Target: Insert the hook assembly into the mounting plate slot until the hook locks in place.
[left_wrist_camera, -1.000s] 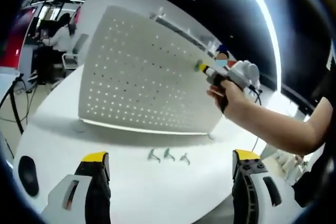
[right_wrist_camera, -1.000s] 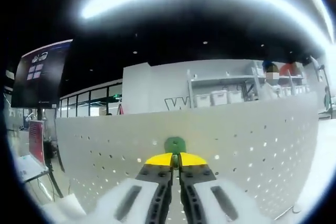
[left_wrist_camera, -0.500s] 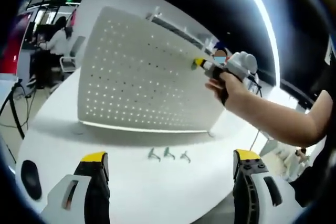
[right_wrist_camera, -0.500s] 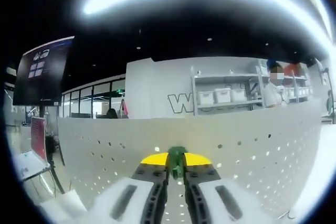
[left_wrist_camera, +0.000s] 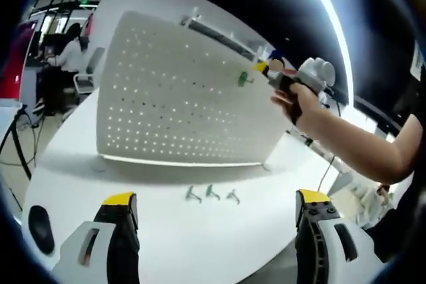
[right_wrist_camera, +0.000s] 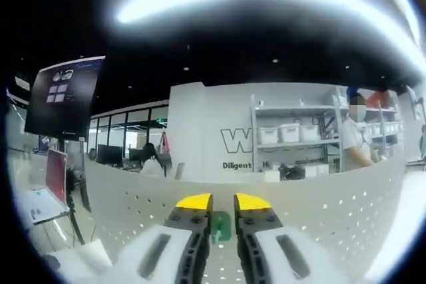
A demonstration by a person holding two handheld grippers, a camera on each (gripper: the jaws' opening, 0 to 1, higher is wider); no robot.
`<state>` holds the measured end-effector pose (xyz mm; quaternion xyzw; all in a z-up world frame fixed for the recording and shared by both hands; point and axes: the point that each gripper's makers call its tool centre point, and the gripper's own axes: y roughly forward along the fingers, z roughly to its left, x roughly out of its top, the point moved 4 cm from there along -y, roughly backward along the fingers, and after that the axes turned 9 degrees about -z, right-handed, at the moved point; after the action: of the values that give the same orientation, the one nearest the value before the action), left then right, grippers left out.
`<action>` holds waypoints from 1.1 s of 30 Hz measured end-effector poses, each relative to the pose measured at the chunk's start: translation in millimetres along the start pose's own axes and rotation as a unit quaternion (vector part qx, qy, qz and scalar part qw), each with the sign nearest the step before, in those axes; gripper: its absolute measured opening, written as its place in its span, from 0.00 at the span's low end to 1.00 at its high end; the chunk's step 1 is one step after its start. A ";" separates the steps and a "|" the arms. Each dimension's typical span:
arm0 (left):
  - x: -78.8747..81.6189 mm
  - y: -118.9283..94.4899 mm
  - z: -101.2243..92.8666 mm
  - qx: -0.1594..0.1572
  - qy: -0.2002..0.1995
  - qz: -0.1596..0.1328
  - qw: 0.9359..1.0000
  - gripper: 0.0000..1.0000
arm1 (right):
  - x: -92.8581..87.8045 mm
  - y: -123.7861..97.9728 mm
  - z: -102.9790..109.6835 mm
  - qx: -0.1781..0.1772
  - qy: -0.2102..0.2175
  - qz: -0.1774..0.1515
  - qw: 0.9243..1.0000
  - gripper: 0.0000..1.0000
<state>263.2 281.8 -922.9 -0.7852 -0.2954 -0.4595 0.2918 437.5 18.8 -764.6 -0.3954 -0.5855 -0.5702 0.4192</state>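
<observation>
Green hook [left_wrist_camera: 243,79] sits on the face of the white pegboard plate [left_wrist_camera: 173,98], upper right region, seemingly seated in a hole; lock state cannot be confirmed. In the right gripper view the hook [right_wrist_camera: 220,225] lies straight ahead between the jaw tips, just beyond them. Right gripper [right_wrist_camera: 221,202]: jaws parted by a narrow gap, holding nothing, hook apparently free of both. It is far nearer the hook than the left. Left gripper [left_wrist_camera: 214,199]: jaws wide apart, empty, low over the table [left_wrist_camera: 166,231], well away from the plate. Three spare hooks [left_wrist_camera: 212,194] lie on the table before the plate.
</observation>
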 end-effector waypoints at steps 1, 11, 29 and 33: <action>-1.0 -0.2 -0.3 0.000 0.000 0.001 1.000 1.00 | 1.1 -4.3 -1.8 0.003 -0.001 0.001 1.000 0.11; -13.0 -1.5 -6.1 -0.005 -0.005 0.012 1.000 1.00 | -10.6 -66.9 9.9 0.060 -0.027 0.040 0.997 0.11; -28.8 -7.6 -10.4 -0.003 -0.001 0.042 0.999 0.98 | -83.6 -213.0 6.0 0.099 -0.052 0.199 0.973 0.13; -30.6 -8.1 -14.6 -0.006 -0.002 0.043 0.999 0.98 | -91.4 -235.7 7.1 0.102 -0.050 0.220 0.969 0.13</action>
<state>237.0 270.5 -942.8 -0.7998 -0.2589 -0.4470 0.3058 246.1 18.6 -929.9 -0.4977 -0.5592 -0.3809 0.5427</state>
